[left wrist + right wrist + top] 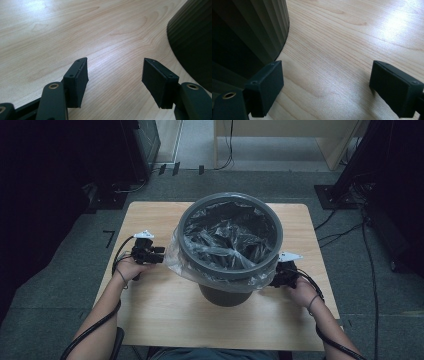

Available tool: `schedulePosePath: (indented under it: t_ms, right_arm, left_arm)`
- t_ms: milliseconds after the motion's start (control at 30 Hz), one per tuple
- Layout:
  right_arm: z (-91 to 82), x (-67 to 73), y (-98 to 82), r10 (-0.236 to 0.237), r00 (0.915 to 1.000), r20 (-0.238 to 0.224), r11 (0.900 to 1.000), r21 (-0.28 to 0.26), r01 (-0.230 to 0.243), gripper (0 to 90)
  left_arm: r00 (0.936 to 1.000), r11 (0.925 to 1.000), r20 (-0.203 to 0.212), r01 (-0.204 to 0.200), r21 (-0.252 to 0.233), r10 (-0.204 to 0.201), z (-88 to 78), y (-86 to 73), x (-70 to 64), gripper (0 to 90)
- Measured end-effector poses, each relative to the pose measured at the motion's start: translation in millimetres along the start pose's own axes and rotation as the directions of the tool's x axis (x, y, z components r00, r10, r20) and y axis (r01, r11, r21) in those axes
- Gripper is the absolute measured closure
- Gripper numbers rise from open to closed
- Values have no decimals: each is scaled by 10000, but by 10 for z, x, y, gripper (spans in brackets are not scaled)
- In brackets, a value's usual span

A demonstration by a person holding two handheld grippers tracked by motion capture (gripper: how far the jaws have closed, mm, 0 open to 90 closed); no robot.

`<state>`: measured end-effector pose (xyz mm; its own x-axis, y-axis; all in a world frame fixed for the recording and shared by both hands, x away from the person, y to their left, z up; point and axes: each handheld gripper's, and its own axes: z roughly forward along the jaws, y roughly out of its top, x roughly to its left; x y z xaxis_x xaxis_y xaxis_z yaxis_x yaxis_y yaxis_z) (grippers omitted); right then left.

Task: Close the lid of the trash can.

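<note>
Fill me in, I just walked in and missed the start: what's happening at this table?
A person sits at a wooden table with a gripper in each hand, either side of a grey bin lined with a clear plastic bag. The left gripper and right gripper are both open, with nothing between their jaws. The bag's edge hangs folded over the rim.

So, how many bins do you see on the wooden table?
1. A round grey plastic bin lined with a clear plastic bag stands at the middle of the light wooden table, between the two grippers. Nothing else could hide another.
</note>
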<state>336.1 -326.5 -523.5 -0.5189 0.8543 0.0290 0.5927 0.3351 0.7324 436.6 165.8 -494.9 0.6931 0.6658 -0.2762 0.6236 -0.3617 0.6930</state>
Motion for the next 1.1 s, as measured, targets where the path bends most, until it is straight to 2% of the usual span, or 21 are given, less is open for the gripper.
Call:
schedulePosePath:
  t_ms: [300,500,600,700,833,1100]
  right_arm:
    - [1,0,0,5,10000,6,10000,-11,-5,118]
    - [0,0,0,0,10000,-1,10000,0,0,119]
    - [0,0,0,0,10000,0,10000,-1,0,118]
    - [0,0,0,1,10000,-1,10000,1,-1,119]
    - [1,1,0,4,10000,6,10000,-10,-4,118]
    - [1,1,0,3,10000,6,10000,-12,-3,119]
  left_arm:
    - [9999,9994,-91,-135,318,138,87,-50,21,362]
    - [9993,9994,-129,-342,62,343,105,-73,37,355]
    - [9955,9957,-231,-923,-106,920,127,-97,31,324]
    - [9864,9865,-463,-1593,-382,1575,164,-134,21,278]
    - [9859,9868,-622,-1577,-378,1552,180,-127,6,267]
    - [9872,9878,-593,-1504,-400,1479,184,-125,3,252]
